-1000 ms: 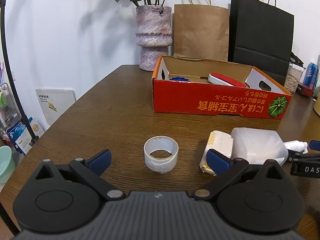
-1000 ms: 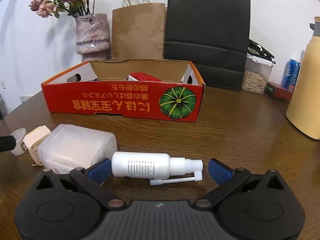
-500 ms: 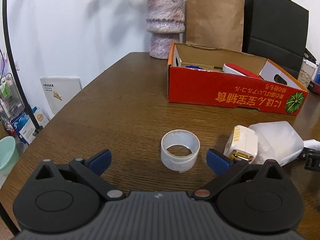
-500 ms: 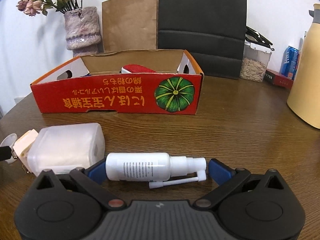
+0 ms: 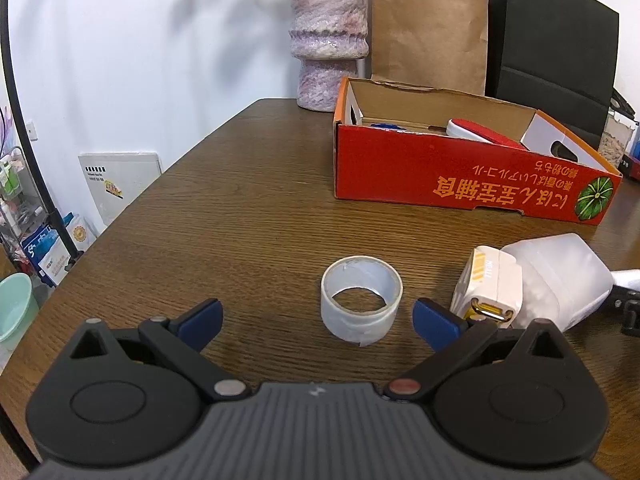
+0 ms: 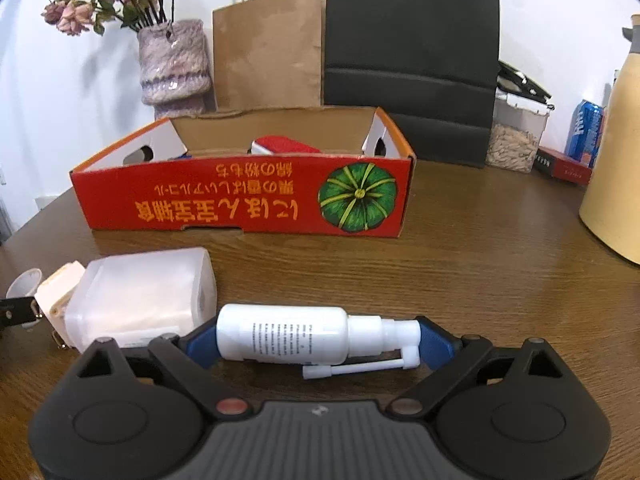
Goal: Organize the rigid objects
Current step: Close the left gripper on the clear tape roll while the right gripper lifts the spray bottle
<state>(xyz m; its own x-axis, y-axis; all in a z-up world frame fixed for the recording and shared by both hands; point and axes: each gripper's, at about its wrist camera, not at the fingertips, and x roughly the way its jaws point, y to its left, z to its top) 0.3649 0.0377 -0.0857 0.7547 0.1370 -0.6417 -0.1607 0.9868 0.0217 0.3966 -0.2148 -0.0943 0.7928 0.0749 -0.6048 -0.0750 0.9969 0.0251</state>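
1. Right claw (image 6: 318, 344) closing lengthwise around the white spray bottle (image 6: 282, 338) lying on the counter (image 6: 480, 264). Pads at both ends, firm grip not confirmed.
2. Left claw (image 5: 316, 320) open, tape roll (image 5: 361, 299) just ahead, untouched.
3. Both claws tilt downward, low over the counter; red box (image 6: 244, 196) beyond is the likely destination.

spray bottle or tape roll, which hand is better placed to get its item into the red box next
Right. The right tool already has the spray bottle lying crosswise between its closing jaws. The left tool is wide open, with the tape roll ahead of its fingertips, right of centre. Both face the red box.
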